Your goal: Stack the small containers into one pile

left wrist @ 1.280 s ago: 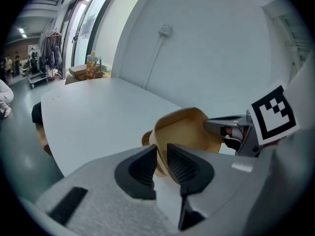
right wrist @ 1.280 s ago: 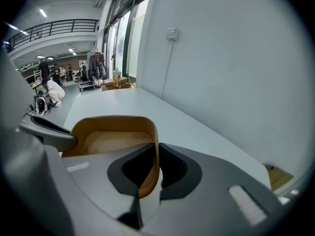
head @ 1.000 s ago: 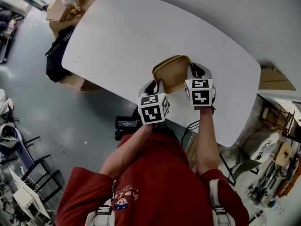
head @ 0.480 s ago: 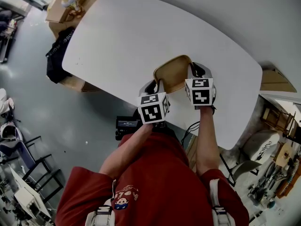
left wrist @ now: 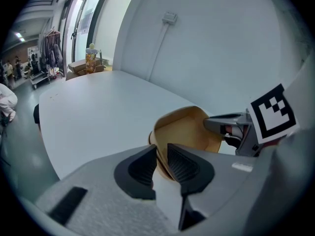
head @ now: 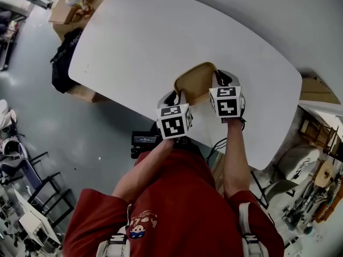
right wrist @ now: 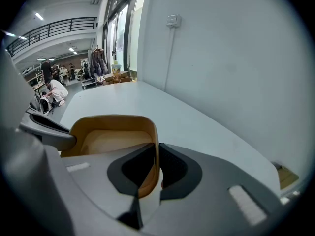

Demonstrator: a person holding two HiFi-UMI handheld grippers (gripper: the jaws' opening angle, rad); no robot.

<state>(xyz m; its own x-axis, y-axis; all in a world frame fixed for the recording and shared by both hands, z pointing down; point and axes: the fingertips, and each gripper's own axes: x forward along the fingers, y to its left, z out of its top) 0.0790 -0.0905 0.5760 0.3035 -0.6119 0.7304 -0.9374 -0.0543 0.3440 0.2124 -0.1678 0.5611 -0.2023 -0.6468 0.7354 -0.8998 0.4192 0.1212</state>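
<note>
A tan container (head: 195,82) with a rounded square rim sits low over the white table (head: 161,36), near its front edge. In the left gripper view its left rim (left wrist: 184,132) looks layered, as if containers are nested. My left gripper (head: 179,95) is shut on that left rim (left wrist: 161,161); its jaws have just eased open slightly, with the rim still between the pads. My right gripper (head: 220,80) is shut on the right wall (right wrist: 156,163) of the container (right wrist: 108,136). Each gripper shows in the other's view: the right gripper (left wrist: 231,129), the left gripper (right wrist: 49,129).
A cardboard box (head: 75,4) with items stands past the table's far left corner, with a black bag (head: 61,63) below it. A black device (head: 144,140) sits under the front edge. A grey wall runs along the table's far side. More cardboard (head: 311,87) lies at the right.
Both grippers keep their hold on the container. The right gripper has dipped slightly toward the table; the left has hardly moved.
</note>
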